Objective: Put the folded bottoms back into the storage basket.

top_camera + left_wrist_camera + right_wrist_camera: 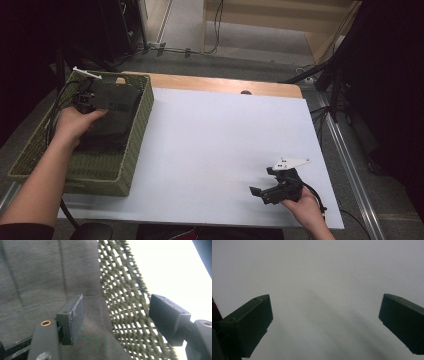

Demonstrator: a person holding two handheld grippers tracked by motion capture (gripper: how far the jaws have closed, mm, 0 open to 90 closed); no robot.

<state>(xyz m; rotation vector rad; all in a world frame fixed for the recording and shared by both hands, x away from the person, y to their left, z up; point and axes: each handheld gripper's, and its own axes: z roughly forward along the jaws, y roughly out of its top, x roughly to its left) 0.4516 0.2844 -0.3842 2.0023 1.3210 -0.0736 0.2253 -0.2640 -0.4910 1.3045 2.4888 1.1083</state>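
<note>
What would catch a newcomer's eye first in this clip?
The green woven basket at the table's left edge, with a dark folded cloth inside, stands out against the white table. The left hand-held gripper sits in the basket over the cloth, jaws apart. The right hand-held gripper rests open near the front right corner.

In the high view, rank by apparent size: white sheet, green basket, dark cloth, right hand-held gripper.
1. White sheet
2. Green basket
3. Dark cloth, partly hidden by the hand
4. Right hand-held gripper, smallest though nearer the camera
</note>
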